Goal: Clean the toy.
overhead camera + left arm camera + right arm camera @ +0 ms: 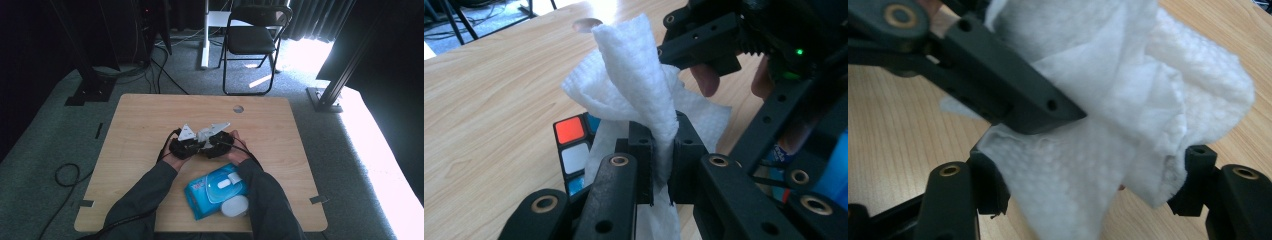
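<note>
At the table's middle the two hands hold the grippers tip to tip. My left gripper point(187, 142) point(663, 145) is shut on a white wet wipe point(634, 75) point(204, 134), which stands up in a fold above its jaws. Under the wipe lies a colour cube point(571, 150) with red, white and blue squares showing. My right gripper point(216, 140) point(1090, 182) has its jaws about a cube's width apart, both pads pressed against the wipe-draped block point(1083, 165). One black finger point(998, 85) of the left gripper crosses the right gripper view.
A blue pack of wipes point(212, 192) with its white lid lies near the front edge between the forearms, a white round object point(235, 206) beside it. The wooden table point(145, 120) has a cable hole point(238, 108) at the back. A folding chair point(252, 40) stands beyond.
</note>
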A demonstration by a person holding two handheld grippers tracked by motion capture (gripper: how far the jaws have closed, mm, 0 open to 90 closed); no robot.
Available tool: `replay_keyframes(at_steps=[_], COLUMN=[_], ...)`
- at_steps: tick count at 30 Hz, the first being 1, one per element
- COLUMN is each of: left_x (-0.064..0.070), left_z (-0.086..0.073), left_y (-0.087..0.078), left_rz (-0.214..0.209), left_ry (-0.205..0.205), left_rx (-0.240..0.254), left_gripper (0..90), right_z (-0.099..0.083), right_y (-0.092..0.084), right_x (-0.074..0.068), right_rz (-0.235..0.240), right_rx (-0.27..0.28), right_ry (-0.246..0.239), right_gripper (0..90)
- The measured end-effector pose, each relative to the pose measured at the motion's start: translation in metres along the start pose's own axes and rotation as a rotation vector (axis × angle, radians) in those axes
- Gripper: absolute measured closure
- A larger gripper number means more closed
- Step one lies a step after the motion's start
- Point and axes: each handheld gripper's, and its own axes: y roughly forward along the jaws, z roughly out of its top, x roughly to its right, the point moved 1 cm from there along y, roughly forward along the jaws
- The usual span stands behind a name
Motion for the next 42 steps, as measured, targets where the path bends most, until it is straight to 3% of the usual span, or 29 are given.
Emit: replay_keyframes(at_steps=[19,24,42], left_x=[-0.027,-0.035,-0.034], left_z=[-0.009,-0.015,-0.006], left_y=[-0.005,-0.007,-0.005], left_rz=[0.108,0.141,0.150], left_ry=[-0.066,-0.103,-0.131], left_rx=[-0.013,-0.022,-0.003], left_gripper=[82.7,82.5,82.2], right_z=[-0.001,-0.001,0.003], right_y=[-0.002,-0.003,-0.006], right_x=[-0.001,-0.001,-0.005], right_rz=[0.008,0.017,0.032], right_rx=[0.019,0.027,0.036], right_ry=[0.007,0.006,-0.026], right_gripper=[34.4,34.4,34.4])
